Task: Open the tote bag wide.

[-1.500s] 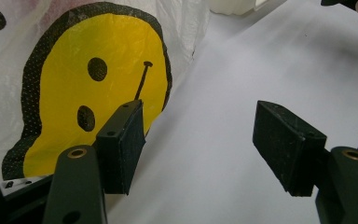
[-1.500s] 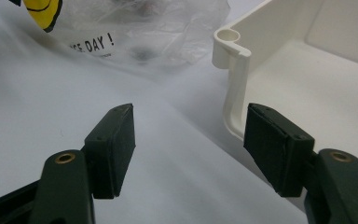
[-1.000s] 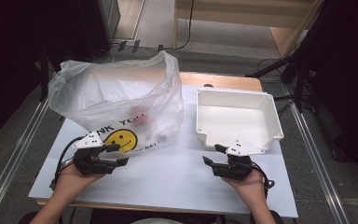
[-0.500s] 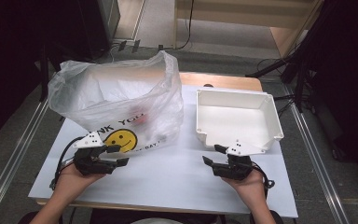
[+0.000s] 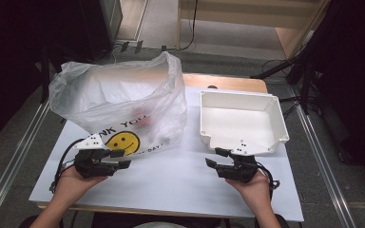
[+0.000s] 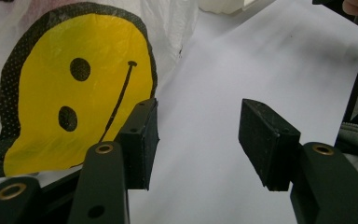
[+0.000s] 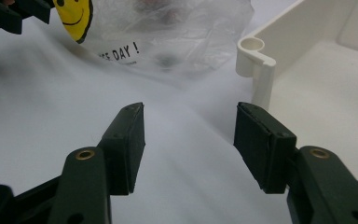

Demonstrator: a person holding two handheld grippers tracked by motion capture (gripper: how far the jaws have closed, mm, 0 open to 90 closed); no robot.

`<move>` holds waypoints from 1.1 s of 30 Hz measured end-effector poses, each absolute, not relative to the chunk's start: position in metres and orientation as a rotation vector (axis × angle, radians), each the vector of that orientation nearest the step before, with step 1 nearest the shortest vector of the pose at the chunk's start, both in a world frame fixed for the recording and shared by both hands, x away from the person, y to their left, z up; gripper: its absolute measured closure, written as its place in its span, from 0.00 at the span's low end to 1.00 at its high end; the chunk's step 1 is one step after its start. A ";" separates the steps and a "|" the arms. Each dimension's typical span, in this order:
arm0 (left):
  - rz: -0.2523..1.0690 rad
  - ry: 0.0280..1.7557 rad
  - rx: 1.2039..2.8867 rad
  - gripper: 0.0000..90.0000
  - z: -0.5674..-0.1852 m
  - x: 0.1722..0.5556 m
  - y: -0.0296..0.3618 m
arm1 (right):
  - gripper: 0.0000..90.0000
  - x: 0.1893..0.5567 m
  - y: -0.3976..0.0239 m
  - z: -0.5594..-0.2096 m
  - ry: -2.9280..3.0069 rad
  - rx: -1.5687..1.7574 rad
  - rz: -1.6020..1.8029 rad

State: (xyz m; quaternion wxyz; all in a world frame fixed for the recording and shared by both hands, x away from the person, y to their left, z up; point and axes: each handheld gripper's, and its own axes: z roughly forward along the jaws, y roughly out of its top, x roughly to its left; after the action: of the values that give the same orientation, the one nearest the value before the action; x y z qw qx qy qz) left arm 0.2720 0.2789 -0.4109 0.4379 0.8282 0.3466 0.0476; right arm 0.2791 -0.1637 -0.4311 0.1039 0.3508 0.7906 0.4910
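Both the left gripper (image 5: 119,159) and right gripper (image 5: 217,157), jaws just narrowing on nothing, rest before the unopened plastic bag (image 5: 119,102); the white tray (image 5: 242,124) sits empty.

Both grippers' jaws slightly narrower, empty.

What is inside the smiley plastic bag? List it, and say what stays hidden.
Through the plastic bag a blurry red item shows in the high view. What it is cannot be told, and the crumpled film hides any other contents.
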 end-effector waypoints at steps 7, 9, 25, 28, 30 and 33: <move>0.124 0.848 2.081 0.58 -0.402 0.270 0.278 | 0.49 0.277 -0.154 -0.424 2.353 0.985 1.421; 0.119 0.855 2.087 0.58 -0.400 0.270 0.279 | 0.49 0.277 -0.151 -0.424 2.362 0.979 1.432; 0.051 0.843 2.040 0.68 -0.371 0.274 0.286 | 0.58 0.288 -0.135 -0.388 2.389 0.886 1.422; 0.057 0.852 2.037 0.69 -0.366 0.276 0.289 | 0.61 0.293 -0.132 -0.382 2.413 0.874 1.418; 0.057 0.860 2.026 0.73 -0.362 0.277 0.291 | 0.61 0.298 -0.129 -0.376 2.437 0.886 1.423; 0.062 0.832 2.028 0.78 -0.352 0.279 0.295 | 0.67 0.306 -0.125 -0.364 2.440 0.868 1.422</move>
State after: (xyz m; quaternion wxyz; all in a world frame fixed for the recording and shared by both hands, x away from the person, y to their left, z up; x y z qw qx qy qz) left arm 0.2793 0.2946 -0.3517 0.4568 0.8227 0.3375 0.0250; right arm 0.3059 -0.1253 -0.3642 0.0934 0.2923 0.8223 0.4791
